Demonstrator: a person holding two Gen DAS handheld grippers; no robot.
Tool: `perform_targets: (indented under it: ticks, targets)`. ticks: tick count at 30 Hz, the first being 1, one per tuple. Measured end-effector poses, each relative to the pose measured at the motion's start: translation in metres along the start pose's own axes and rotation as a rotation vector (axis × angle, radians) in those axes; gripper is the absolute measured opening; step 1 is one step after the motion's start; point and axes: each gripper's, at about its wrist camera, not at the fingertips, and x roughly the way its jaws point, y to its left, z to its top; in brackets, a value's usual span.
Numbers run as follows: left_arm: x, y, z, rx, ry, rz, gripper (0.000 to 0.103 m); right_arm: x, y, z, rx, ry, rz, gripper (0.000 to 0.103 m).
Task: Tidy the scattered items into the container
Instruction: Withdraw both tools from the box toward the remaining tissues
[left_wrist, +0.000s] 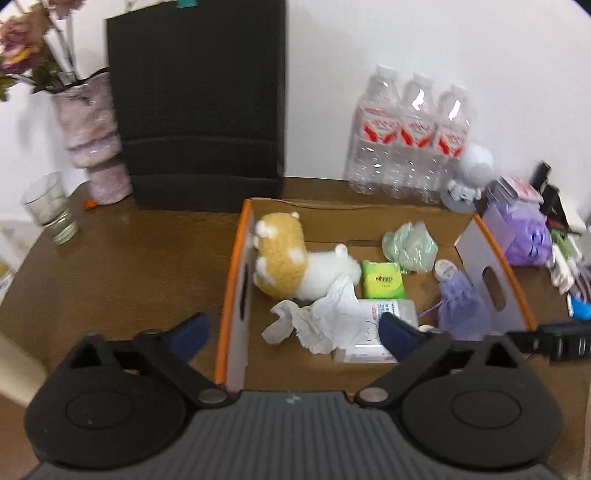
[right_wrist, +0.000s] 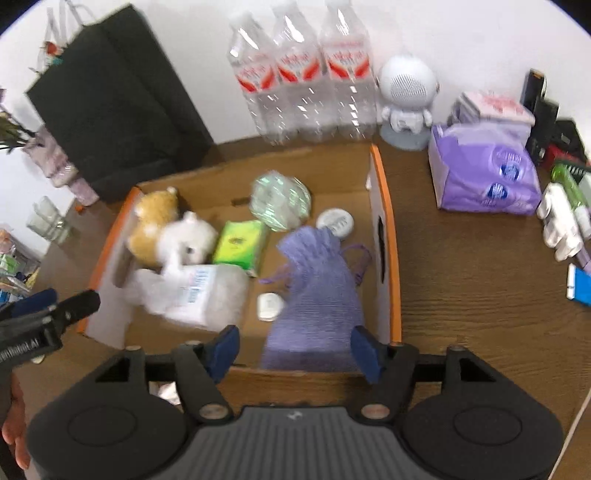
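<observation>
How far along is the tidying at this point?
Mostly loaded: the cardboard box already holds a plush toy, green tissue pack, crumpled tissue, purple pouch and a plastic packet. Nothing is in hand: the left gripper and right gripper hang open above the box. Still out on the table: the purple pack and small items at the right edge.

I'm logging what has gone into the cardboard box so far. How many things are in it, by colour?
Inside the cardboard box:
Green: 2 (tissue pack, crumpled bag)
Purple: 1 (mesh pouch)
White or clear: 4 (wipes pack, crumpled tissue, round tin, small case)
Tan and white: 1 (plush dog)
Total: 8
</observation>
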Motion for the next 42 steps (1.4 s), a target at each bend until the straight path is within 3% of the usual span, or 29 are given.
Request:
perform_targets:
  ticks: [3,5,8,13,15,19,31,38,42]
  targets:
    - [-0.03,-0.002,0.007,-0.004,0.006,0.0,0.103,-0.03,0.014,-0.004,-0.031,-0.025,-0.017,0.069]
    - [-0.047,-0.007,0.006,0.015,0.006,-0.002,0.103,-0.048,0.022,-0.006,-0.048,-0.038,-0.027,0.083]
    - [-0.076,-0.016,0.0,0.047,-0.037,-0.008,0.103,-0.074,0.035,-0.012,-0.071,-0.07,-0.039,0.085]
    - [-0.121,-0.03,-0.031,0.132,-0.282,0.026,0.103,-0.123,0.055,-0.035,-0.13,-0.254,-0.042,0.091]
    - [-0.128,-0.038,-0.045,0.166,-0.353,0.045,0.103,-0.134,0.061,-0.047,-0.158,-0.343,-0.057,0.097]
    - [-0.127,-0.043,-0.077,0.151,-0.473,0.071,0.103,-0.133,0.059,-0.071,-0.137,-0.449,-0.082,0.097]
    - [-0.092,-0.037,-0.12,0.077,-0.407,-0.011,0.103,-0.092,0.028,-0.132,-0.076,-0.511,-0.043,0.097]
    - [-0.095,-0.023,-0.154,0.033,-0.481,-0.052,0.103,-0.093,0.028,-0.166,-0.102,-0.607,-0.032,0.101]
    - [-0.086,-0.017,-0.175,0.055,-0.484,-0.02,0.103,-0.079,0.033,-0.185,-0.161,-0.582,-0.049,0.102]
